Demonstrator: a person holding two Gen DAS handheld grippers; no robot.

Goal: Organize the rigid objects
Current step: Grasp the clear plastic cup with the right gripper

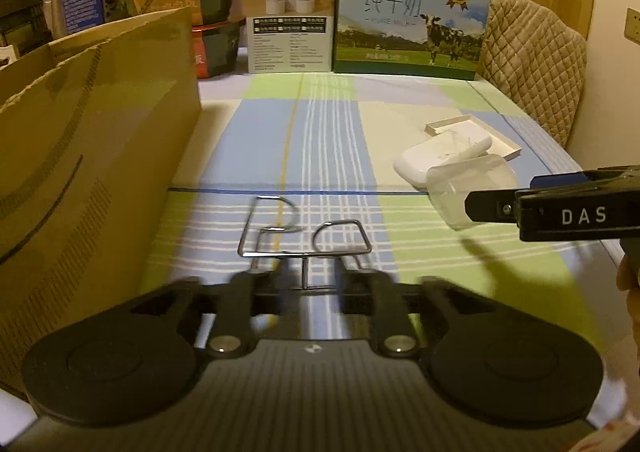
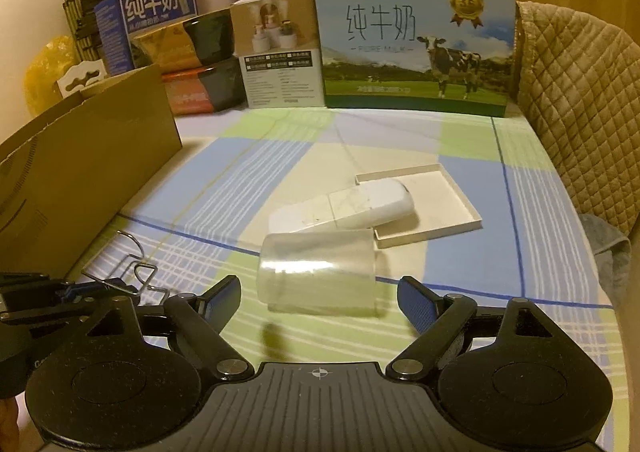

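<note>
My left gripper (image 1: pixel 310 276) is shut on a bent metal wire rack (image 1: pixel 304 228) and holds it just above the checked tablecloth. The rack also shows in the right wrist view (image 2: pixel 136 272), with the left gripper (image 2: pixel 80 290) at the left edge. My right gripper (image 2: pixel 320 300) is open and empty, its blue-padded fingers (image 2: pixel 222 300) on either side of the near end of a clear plastic cup (image 2: pixel 316 272) lying on its side. In the left wrist view the right gripper (image 1: pixel 532 199) comes in from the right by the cup (image 1: pixel 472 191).
A white oblong case (image 2: pixel 344 207) lies partly on a shallow white box lid (image 2: pixel 436 207) behind the cup. An open brown cardboard box (image 1: pixel 88 155) stands at the left. Milk cartons (image 2: pixel 416 43) and other boxes (image 2: pixel 280 59) line the back. A quilted chair back (image 2: pixel 576 111) is at the right.
</note>
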